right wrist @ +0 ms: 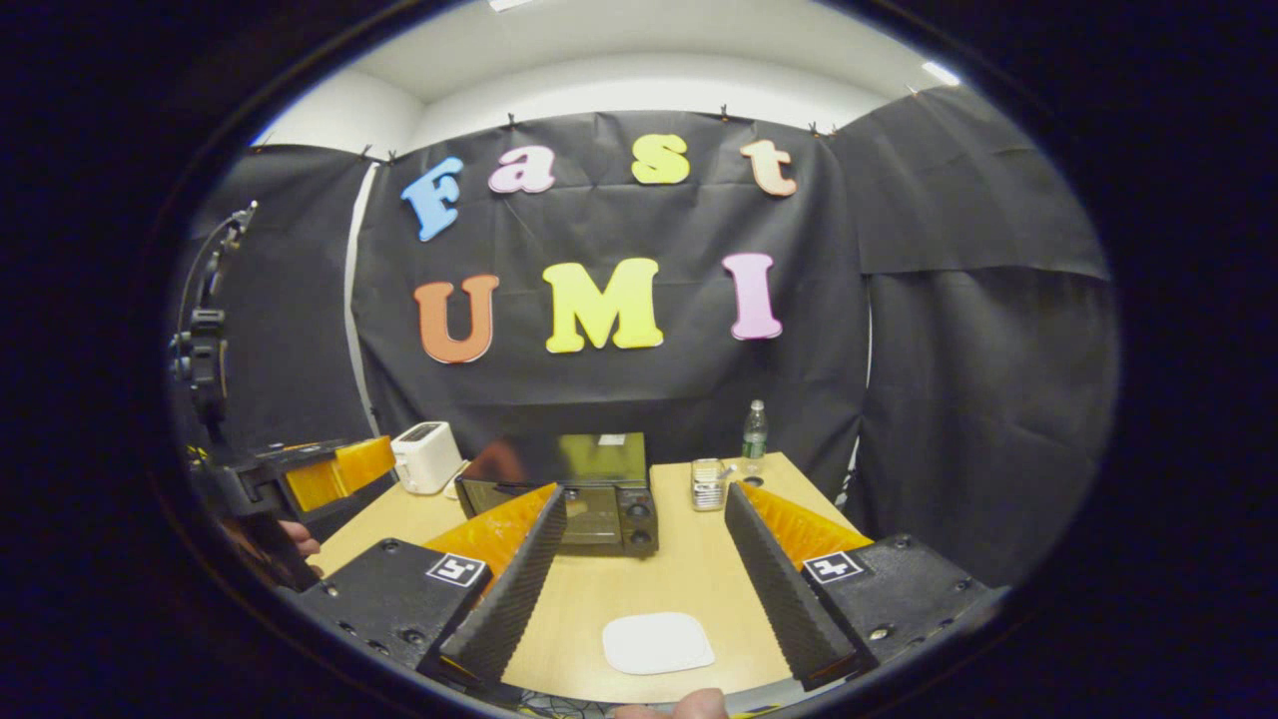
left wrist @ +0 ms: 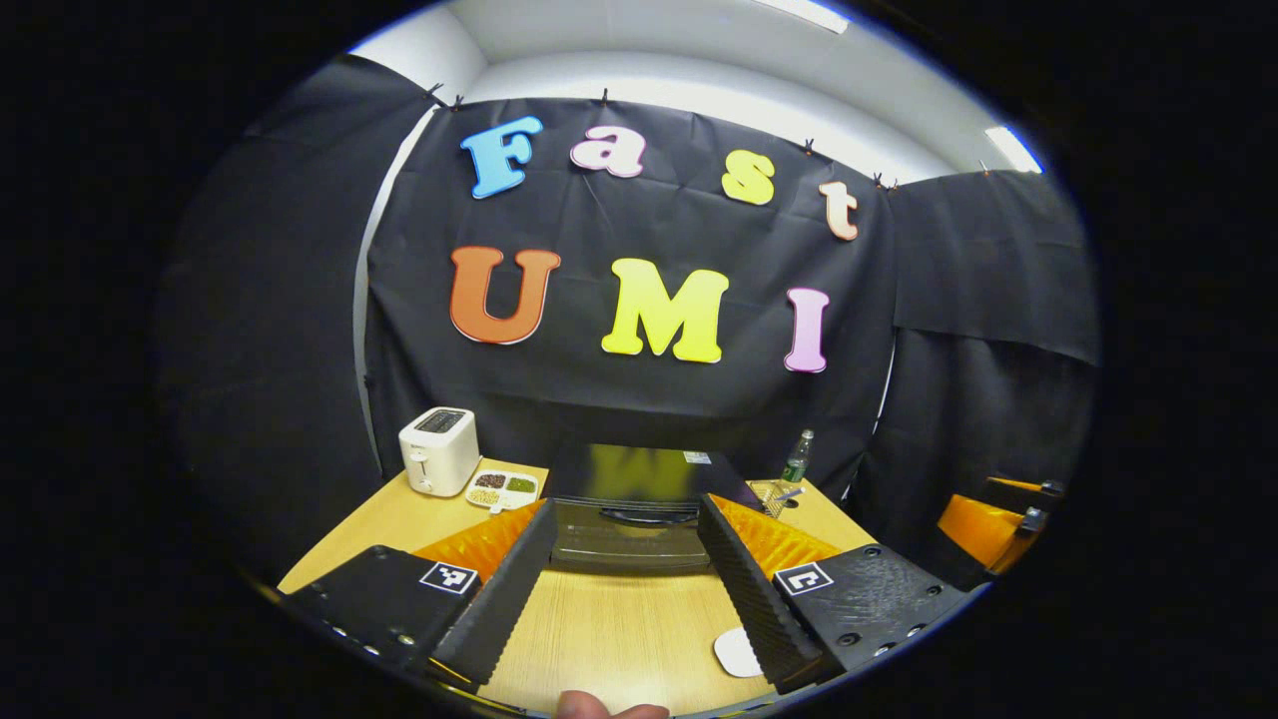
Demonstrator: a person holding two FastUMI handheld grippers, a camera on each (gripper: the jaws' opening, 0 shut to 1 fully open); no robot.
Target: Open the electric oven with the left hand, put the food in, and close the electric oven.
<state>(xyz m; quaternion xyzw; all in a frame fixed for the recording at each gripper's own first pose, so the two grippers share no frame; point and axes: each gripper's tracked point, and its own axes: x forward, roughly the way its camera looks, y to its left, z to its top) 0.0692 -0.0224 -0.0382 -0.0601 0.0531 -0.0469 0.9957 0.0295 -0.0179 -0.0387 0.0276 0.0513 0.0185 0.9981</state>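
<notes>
Left gripper (left wrist: 624, 519) at the bottom of the left gripper view: fingers spread wide, holding nothing, bare wooden table (left wrist: 619, 629) between them. Straight ahead, framed between the two fingertips at lower centre: the electric oven (left wrist: 639, 509), door shut, handle across the front. Just inside one finger at lower right: the edge of a white plate (left wrist: 737, 654), partly hidden. Upper left of the oven: a white toaster (left wrist: 439, 451), with a divided tray (left wrist: 504, 489) of small dark and pale foods just beside it. Right of the oven: a green-capped bottle (left wrist: 796, 459) and a glass jar (left wrist: 774, 496), half hidden by the finger. Far right edge: part of the other gripper.

Right gripper (right wrist: 644, 514) at the bottom of the right gripper view: likewise wide open and empty. Between the fingers, low centre: the white plate on the table; whether food lies on it, impossible to tell. Beyond it, left of centre: the oven with two knobs on its right side. At far left: the left gripper, held by a hand (right wrist: 290, 544).
</notes>
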